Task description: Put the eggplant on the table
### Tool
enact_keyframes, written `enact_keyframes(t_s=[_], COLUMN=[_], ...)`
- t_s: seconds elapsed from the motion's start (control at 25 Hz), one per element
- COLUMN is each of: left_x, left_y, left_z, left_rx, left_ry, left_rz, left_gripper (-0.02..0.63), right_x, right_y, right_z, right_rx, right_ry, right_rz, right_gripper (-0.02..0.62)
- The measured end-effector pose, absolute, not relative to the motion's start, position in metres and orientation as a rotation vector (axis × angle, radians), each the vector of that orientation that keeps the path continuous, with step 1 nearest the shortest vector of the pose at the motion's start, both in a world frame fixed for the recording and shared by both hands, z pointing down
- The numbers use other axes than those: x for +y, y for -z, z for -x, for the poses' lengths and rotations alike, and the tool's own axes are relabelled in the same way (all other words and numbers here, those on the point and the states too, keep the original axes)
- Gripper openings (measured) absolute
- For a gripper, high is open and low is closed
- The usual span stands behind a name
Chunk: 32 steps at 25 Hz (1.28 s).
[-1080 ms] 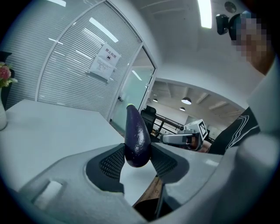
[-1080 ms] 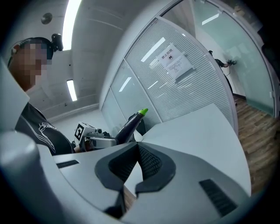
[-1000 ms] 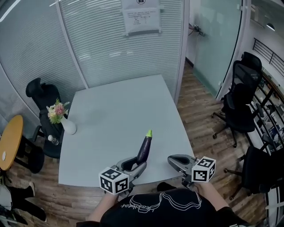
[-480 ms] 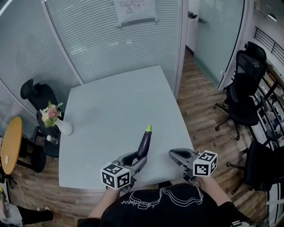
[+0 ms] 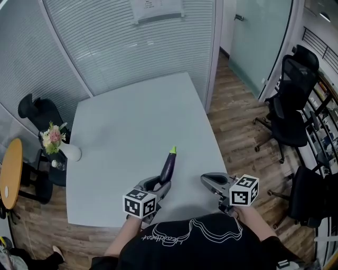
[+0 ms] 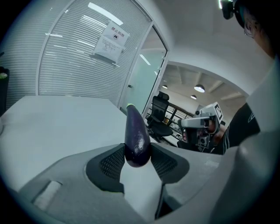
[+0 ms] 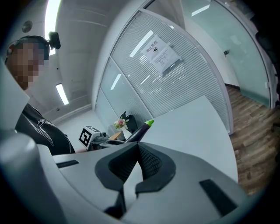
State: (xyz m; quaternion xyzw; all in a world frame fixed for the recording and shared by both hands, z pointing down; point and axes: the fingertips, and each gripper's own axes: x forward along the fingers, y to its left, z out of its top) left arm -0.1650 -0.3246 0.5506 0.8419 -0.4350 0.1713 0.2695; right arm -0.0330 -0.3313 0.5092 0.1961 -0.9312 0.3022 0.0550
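Overhead, eggplant [image 5: 168,166] over table [image 5: 132,116], close-up, left tool [image 6: 137,154] clamps it, right tool [image 7: 136,151] closed.

Ahead of you the pale grey desk [image 5: 132,116] runs up to a curved partition of ribbed frosted glass [image 5: 105,47] with a paper notice [image 5: 156,9] fixed high on it, and a white vase of flowers [image 5: 70,153] stands at the desk's left edge. To your left you have a black office chair [image 5: 37,113] and a round wooden table [image 5: 10,174]; to your right lie the wood-plank floor [image 5: 232,132], a glass door [image 5: 259,37] and more black office chairs [image 5: 288,105]. Round ceiling lights [image 6: 199,88] shine in the left gripper view.
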Motion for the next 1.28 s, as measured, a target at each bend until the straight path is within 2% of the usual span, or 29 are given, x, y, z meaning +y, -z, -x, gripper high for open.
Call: enact_keyframes(t_s=[0.72,1.28], left_x=[-0.359,-0.356], left_y=[-0.661,-0.695], left_z=[0.193,0.2], left_rx=[-1.174,-1.162], left_ry=[-0.683,-0.726], left_rz=[-2.095,-2.012], left_gripper=[0.192,0.192], right_x=[-0.372,-0.378], right_y=[-0.525,-0.522], right_z=[0.042,0.033], right_rx=[-2.77,-2.765], right_ry=[-0.964,-0.983], right_rz=[-0.582,-0.625], right_gripper=[0.008,0.008])
